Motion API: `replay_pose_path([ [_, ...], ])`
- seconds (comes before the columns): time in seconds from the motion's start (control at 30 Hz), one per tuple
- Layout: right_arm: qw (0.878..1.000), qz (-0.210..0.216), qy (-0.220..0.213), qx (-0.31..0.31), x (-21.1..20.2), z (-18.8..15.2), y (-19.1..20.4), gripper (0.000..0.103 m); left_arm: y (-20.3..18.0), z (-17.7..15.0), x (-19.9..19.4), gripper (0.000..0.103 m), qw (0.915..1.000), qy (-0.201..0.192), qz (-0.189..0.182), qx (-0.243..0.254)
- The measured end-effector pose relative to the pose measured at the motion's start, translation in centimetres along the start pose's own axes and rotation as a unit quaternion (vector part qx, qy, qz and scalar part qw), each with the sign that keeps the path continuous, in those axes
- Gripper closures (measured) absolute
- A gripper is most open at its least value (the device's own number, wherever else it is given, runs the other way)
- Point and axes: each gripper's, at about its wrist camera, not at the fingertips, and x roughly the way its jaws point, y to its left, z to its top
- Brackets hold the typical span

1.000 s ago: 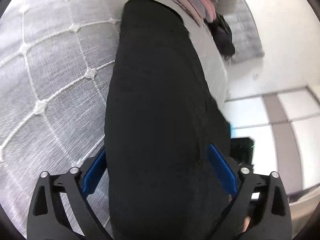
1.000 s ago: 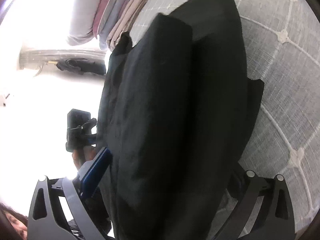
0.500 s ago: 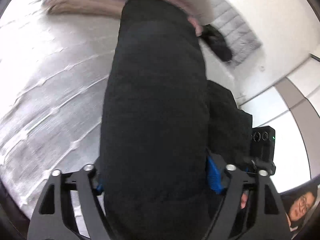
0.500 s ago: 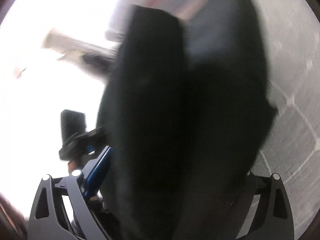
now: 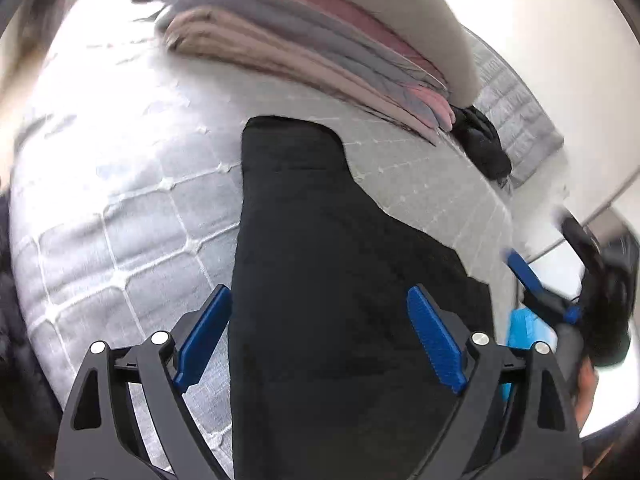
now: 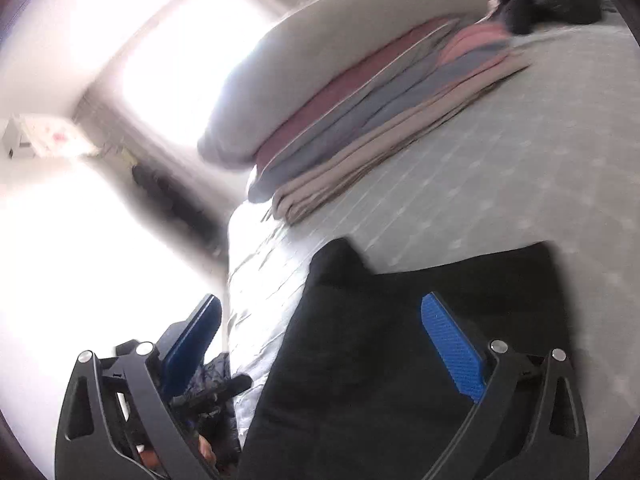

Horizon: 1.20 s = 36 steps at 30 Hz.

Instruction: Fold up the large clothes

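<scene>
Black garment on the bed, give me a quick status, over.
Left tool open, right tool open, neither gripping. Black garment folded, lying on the quilted bedspread. Stack of folded clothes beyond, apart from it.

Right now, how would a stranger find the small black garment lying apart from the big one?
Start from the quilted bed and find the stack of folded clothes. At its end, near the bed's edge, lies a crumpled black garment, much smaller than the flat black one.

Black garment (image 5: 332,280) on grey, white-gridded quilt (image 5: 132,216); stack (image 5: 304,44) seemingly pink-grey-beige.
</scene>
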Motion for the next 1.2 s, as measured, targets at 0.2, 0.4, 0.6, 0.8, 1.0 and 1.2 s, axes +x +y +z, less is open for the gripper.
replay_pose_path([
  [0.2,0.996,-0.088,0.013,0.022,6.0,-1.4,-6.8,0.008,-4.7,-3.8,2.9,0.014,0.9924,0.035,0.073,0.093],
  [0.4,0.995,-0.103,0.011,0.001,5.5,-1.4,-6.7,0.007,-6.7,-4.9,3.2,0.013,0.9918,0.017,0.087,0.092],
  [0.6,0.994,-0.112,0.013,-0.012,4.7,-3.0,-6.6,0.007,-7.1,-5.9,3.3,0.013,0.9892,0.002,0.106,0.101],
  [0.8,0.994,-0.110,0.026,0.001,4.0,-2.4,-7.7,0.007,-8.1,-6.4,4.1,0.013,0.9839,-0.006,0.126,0.127],
  [1.0,0.989,-0.122,0.072,-0.047,2.5,-2.3,-5.7,0.007,-8.3,-6.7,3.4,0.013,0.9801,-0.023,0.140,0.139],
  [1.2,0.982,-0.144,0.117,-0.045,3.5,-3.1,-8.6,0.005,-8.5,-6.8,3.1,0.013,0.9803,-0.025,0.137,0.141],
])
